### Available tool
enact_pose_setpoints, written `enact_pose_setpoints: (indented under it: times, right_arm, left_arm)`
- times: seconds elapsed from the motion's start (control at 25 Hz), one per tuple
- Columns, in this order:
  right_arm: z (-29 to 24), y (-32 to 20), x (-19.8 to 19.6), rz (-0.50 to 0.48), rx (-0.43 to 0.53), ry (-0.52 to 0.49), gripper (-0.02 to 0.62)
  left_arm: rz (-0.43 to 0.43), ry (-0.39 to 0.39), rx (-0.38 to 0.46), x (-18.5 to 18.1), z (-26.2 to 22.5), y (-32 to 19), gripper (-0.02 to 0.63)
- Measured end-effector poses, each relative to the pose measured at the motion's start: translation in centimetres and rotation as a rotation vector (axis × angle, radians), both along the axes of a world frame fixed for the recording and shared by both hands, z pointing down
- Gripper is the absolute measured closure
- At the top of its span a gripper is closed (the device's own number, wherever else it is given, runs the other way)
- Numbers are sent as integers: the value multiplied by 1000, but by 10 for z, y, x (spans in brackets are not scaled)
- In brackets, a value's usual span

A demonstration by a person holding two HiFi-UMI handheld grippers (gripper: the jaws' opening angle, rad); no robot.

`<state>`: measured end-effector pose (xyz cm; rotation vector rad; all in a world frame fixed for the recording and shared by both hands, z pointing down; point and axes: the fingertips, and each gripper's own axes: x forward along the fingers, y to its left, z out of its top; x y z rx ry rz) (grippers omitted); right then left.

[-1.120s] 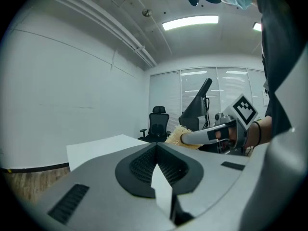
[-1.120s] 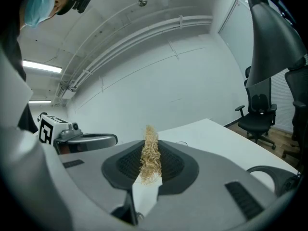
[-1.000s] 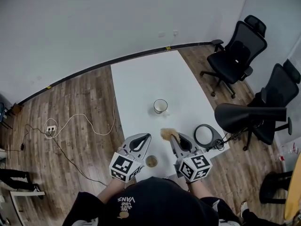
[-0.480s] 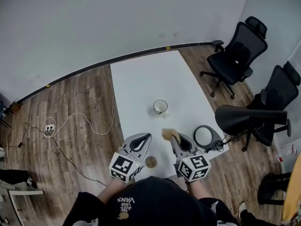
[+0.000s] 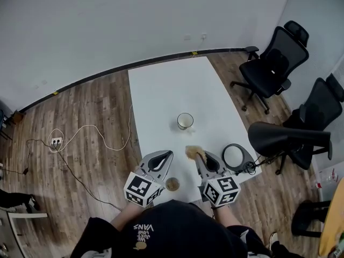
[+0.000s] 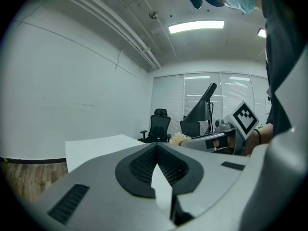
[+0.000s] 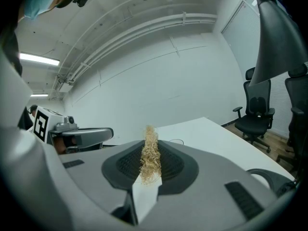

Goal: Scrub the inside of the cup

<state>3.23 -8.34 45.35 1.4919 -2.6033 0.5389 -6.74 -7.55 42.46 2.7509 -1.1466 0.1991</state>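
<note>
On the near edge of the white table [image 5: 166, 90], well short of the cup [image 5: 185, 121], a small round brownish object [image 5: 172, 184] sits between the two grippers. The left gripper [image 5: 167, 155] is held near and to the left of the cup, with its jaws pressed fully together and nothing between them. The right gripper [image 5: 200, 156] is held near and slightly right of the cup, with its jaws clamped on a tan fibrous scrubber [image 5: 192, 152]. The scrubber's tuft sticks out past the tips toward the cup but stays apart from it. The white cup stands upright on the table, mouth up, untouched. Right of the cup and a little nearer lies a round lamp base [image 5: 235, 156] under a black lamp shade [image 5: 287, 136]. Two black office chairs [image 5: 271, 63] stand on the wood floor to the cup's far right.
</note>
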Motion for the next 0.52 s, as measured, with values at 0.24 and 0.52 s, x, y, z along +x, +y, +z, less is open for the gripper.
enact_pose_setpoints:
  times: [0.24,0.52]
  right_arm:
    - [0,1,-2,-5,1,-1,523]
    - [-1,2,-3,-1,1,0,523]
  left_arm:
    - [-3,2,-2,-1,1,1,595]
    - [-2,1,6,-2,-1,2,595]
